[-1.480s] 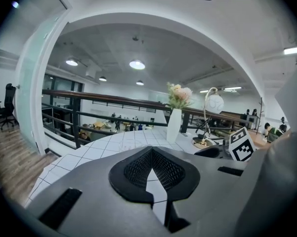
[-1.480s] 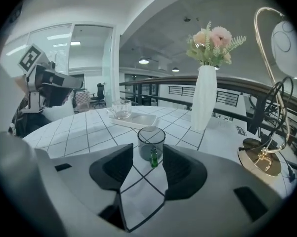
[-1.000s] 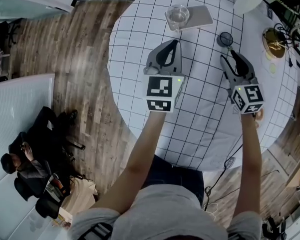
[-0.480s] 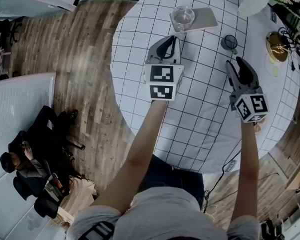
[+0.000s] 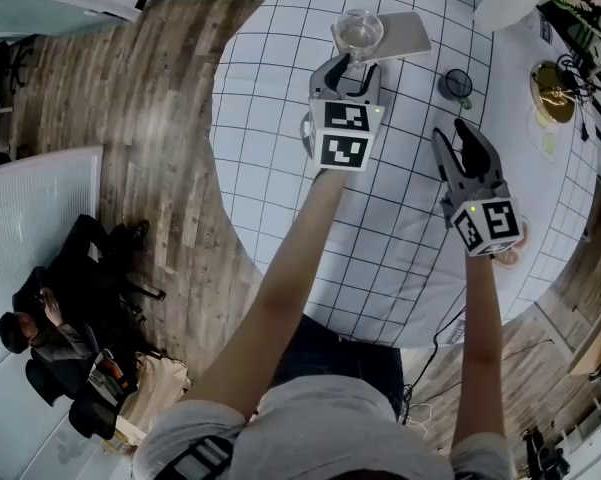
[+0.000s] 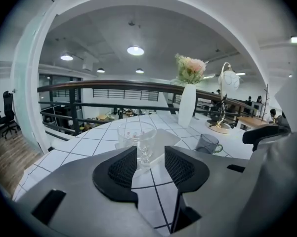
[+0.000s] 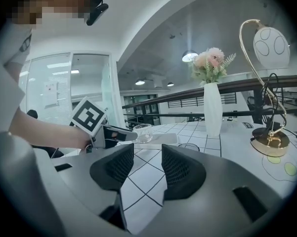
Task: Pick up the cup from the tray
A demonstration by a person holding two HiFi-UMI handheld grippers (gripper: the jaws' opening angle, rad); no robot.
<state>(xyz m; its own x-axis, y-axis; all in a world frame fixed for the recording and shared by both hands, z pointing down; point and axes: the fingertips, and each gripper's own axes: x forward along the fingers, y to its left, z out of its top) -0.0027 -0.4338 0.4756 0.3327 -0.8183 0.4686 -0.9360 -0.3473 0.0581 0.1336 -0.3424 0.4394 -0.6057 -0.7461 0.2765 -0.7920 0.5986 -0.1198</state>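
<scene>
Two claws are in view, both empty. The left claw [image 5: 348, 64] has just been opening its jaws. They stand apart with nothing between the pads, and the cup [image 5: 358, 32] sits just ahead, in line with the gap. The right claw [image 5: 458, 140] hangs off to the side, jaws apart, holding nothing.

The cup stands upright on the left end of the tray [image 5: 408, 34], a pale, flat, smooth rectangle. The tray lies on the desk [image 5: 270, 98], which is covered by a white cloth with a dark grid.

The cup is clear glass, a wide round bowl narrowing to a small foot. I judge it light, rigid, slick and breakable. I would close the textured pads gently across the lower half of the bowl. A hard squeeze could crack it, and a high hold could let it slip.
</scene>
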